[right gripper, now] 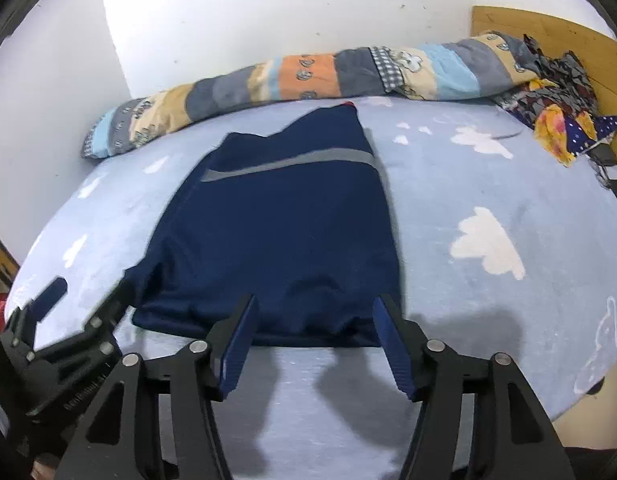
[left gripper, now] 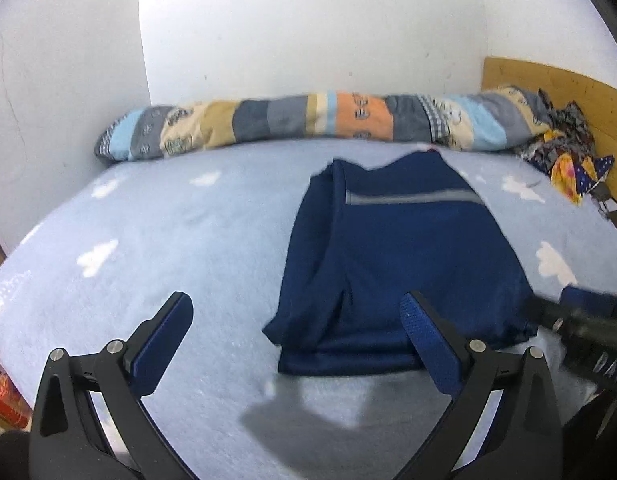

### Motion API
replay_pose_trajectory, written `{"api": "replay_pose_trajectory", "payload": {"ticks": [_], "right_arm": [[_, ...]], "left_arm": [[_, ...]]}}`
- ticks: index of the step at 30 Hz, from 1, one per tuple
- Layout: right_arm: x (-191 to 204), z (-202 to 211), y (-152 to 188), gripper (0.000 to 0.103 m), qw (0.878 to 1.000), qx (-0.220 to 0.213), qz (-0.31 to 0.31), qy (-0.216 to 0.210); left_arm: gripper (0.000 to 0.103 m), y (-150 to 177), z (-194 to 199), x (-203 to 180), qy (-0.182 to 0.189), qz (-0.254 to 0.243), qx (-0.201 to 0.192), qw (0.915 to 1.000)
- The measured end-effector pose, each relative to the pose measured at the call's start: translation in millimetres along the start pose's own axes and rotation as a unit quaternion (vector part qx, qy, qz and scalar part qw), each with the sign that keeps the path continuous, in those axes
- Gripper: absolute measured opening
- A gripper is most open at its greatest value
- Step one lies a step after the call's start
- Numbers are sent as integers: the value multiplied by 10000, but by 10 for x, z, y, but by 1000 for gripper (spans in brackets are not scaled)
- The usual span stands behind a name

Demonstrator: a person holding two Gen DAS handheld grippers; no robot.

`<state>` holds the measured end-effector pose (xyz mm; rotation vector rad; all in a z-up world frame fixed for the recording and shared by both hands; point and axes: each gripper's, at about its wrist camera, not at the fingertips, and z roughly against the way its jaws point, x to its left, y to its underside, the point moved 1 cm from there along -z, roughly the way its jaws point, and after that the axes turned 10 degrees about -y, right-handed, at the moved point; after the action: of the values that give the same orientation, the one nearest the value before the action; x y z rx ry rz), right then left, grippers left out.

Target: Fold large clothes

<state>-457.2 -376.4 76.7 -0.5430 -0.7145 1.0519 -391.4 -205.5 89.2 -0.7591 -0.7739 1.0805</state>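
Note:
A navy blue garment [left gripper: 392,256] with a grey stripe lies folded lengthwise on the light blue bed, its hem toward me. My left gripper [left gripper: 296,304] hovers open above the bed, just left of the garment's near left corner, with nothing between its fingers. In the right wrist view the same garment [right gripper: 276,224] fills the middle. My right gripper [right gripper: 314,308] is open over the garment's near hem, and the cloth lies flat below it, not pinched. The left gripper [right gripper: 88,300] shows at the lower left of that view, and the right one [left gripper: 580,312] at the right edge of the left wrist view.
The bed cover [right gripper: 488,200] is light blue with white clouds. A long patchwork bolster [left gripper: 308,122] lies along the white wall at the back. A heap of patterned clothes [right gripper: 556,120] sits at the far right by a wooden headboard [left gripper: 568,92].

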Motion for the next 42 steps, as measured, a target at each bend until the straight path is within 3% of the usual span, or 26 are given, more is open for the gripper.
{"api": "replay_pose_trajectory", "payload": {"ticks": [4,9,42], "right_arm": [[77,-82,94,63,9995,245,214,-14],[159,0,236,63,9992,250,308,3],[97,16,245,64,9993,317,209,19]], "left_arm": [[103,57,-69,-18,-19,-73,204,9998],[103,118,-127,-11,15,33,428,9991],[103,129,-102,-92,55,-152,369,9992]]}}
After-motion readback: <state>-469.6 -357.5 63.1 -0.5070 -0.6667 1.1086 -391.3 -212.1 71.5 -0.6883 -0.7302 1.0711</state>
